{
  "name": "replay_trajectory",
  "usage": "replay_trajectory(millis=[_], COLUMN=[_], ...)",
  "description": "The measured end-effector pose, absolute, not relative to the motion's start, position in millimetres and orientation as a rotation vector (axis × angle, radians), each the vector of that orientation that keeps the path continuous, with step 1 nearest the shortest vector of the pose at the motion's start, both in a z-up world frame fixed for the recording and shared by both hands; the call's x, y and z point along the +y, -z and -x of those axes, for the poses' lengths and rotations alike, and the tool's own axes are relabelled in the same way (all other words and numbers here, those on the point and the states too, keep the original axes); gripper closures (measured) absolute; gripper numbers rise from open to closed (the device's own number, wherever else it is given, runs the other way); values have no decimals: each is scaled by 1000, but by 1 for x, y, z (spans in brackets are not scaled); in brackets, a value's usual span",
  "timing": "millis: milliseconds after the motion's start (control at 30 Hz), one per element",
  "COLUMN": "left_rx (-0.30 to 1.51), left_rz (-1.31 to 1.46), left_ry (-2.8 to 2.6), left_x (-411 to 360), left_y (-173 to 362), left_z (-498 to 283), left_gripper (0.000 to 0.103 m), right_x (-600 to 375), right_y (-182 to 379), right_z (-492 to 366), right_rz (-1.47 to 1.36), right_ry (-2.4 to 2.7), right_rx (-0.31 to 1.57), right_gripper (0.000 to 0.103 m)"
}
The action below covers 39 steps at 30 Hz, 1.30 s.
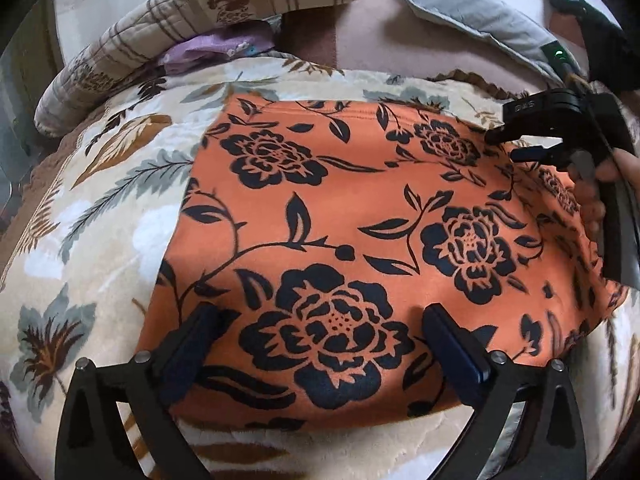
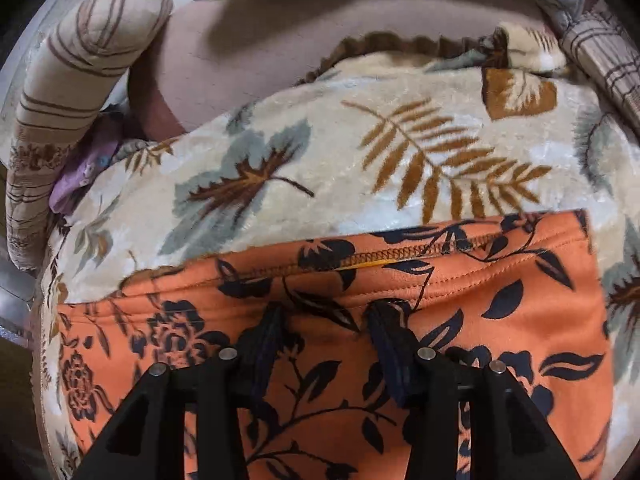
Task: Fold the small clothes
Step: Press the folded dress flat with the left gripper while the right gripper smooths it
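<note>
An orange garment with black flowers [image 1: 360,216] lies flat on a cream leaf-print blanket [image 1: 100,208]. My left gripper [image 1: 320,320] is open and empty, its fingers spread wide just above the garment's near part. My right gripper [image 1: 504,146] shows at the right in the left wrist view, over the garment's far right corner, jaws slightly apart. In the right wrist view the right gripper [image 2: 328,316] hovers open over the garment [image 2: 500,320] near its stitched hem, with no cloth between the fingers.
A rolled striped quilt [image 1: 160,28] lies at the back left, a purple cloth [image 1: 216,48] beside it. A grey cover [image 1: 460,12] and pink sheet [image 1: 380,40] lie behind. The blanket [image 2: 320,152] extends past the garment's hem.
</note>
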<state>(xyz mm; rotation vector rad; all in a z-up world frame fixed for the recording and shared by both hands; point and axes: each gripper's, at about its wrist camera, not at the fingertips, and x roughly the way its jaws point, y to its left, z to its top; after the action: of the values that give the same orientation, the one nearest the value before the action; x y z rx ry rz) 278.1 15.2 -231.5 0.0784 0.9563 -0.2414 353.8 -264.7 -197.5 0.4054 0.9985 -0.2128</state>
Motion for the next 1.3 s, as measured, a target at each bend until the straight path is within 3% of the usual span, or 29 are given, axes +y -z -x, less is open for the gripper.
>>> replay_trajectory(millis=[100, 233, 300, 433, 633, 867, 1067, 1300], left_rx=[944, 855, 895, 1084, 1005, 976, 951, 936], left_rz=[50, 38, 51, 21, -41, -64, -94, -108], left_ry=[229, 95, 87, 91, 106, 84, 63, 46], left_x=[35, 60, 68, 72, 68, 61, 59, 54], left_y=[218, 202, 208, 247, 243, 237, 236, 235], left_z=[-273, -260, -261, -271, -266, -267, -259, -259], left_gripper=[2, 2, 2, 2, 2, 2, 2, 2], right_x=[-241, -186, -161, -109, -75, -103, -174, -246], right_y=[174, 163, 166, 186, 234, 206, 170, 177], right_z=[-349, -366, -376, -401, -443, -426, -352, -263], right_rz=[-426, -360, -343, -305, -212, -290, -291, -310], right_ry=[106, -26, -84, -160, -99, -82, 5, 150], right_rx=[957, 997, 1025, 1085, 1122, 1025, 977, 1004], right_gripper=[54, 54, 54, 54, 53, 53, 52, 52])
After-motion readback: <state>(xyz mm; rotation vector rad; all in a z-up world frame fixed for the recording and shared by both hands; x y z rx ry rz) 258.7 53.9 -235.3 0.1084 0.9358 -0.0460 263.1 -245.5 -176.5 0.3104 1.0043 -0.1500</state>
